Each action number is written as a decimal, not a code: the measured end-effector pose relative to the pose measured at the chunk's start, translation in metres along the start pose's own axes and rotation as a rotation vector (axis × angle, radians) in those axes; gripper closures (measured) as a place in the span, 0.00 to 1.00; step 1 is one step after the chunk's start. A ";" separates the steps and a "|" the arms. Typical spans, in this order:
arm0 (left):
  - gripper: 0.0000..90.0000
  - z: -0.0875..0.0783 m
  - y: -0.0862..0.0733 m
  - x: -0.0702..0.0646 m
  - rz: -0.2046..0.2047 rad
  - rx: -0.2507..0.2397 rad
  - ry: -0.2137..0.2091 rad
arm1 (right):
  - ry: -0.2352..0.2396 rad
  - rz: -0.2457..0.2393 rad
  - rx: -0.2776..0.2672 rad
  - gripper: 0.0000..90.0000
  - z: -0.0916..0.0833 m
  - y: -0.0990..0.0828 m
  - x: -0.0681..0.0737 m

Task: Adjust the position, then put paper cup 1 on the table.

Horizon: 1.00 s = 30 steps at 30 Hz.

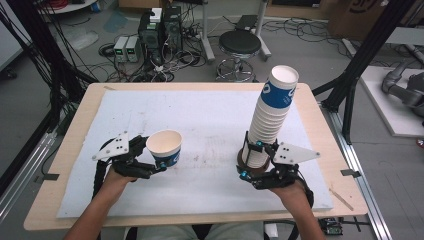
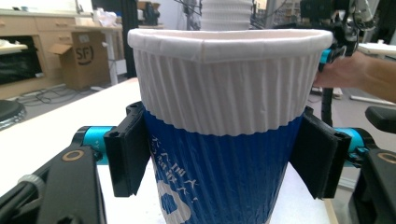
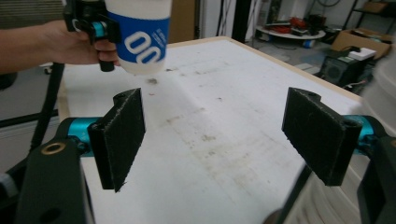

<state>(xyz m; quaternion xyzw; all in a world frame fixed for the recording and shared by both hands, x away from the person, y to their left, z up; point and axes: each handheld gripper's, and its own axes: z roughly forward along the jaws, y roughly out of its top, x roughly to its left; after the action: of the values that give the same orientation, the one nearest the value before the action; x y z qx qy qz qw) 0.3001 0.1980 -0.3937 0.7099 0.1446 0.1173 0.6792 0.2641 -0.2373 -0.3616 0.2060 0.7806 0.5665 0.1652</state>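
Left gripper point(image 2: 219, 158) clamps 1 paper cup point(image 1: 164, 147) by its blue lower wall, upright, just above mat point(image 1: 210, 115) at 9 o'clock. Right gripper point(image 3: 219, 140) spread wide, empty, beside cup stack point(image 1: 270, 117) at 3 o'clock, likely steadying its base.

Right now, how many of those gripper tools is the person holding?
2: the left gripper clamps a single cup; the right gripper sits open beside the cup stack.
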 end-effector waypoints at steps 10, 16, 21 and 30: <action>0.31 -0.010 -0.003 0.002 0.014 -0.011 0.040 | -0.047 0.002 -0.014 0.24 -0.008 -0.010 -0.005; 0.31 -0.013 -0.002 0.002 0.020 -0.016 0.051 | -0.038 -0.002 -0.020 0.24 -0.007 -0.010 -0.004; 0.31 -0.015 -0.003 0.004 0.015 -0.014 0.057 | -0.034 -0.005 -0.020 0.24 -0.004 -0.009 -0.004; 0.31 -0.027 -0.007 0.014 0.007 -0.019 0.111 | -0.014 -0.001 -0.004 0.24 0.000 -0.012 0.000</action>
<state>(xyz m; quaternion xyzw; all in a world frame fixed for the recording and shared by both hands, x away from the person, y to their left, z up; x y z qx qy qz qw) 0.3034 0.2281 -0.3997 0.6963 0.1785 0.1605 0.6764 0.2626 -0.2408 -0.3726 0.2093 0.7784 0.5666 0.1712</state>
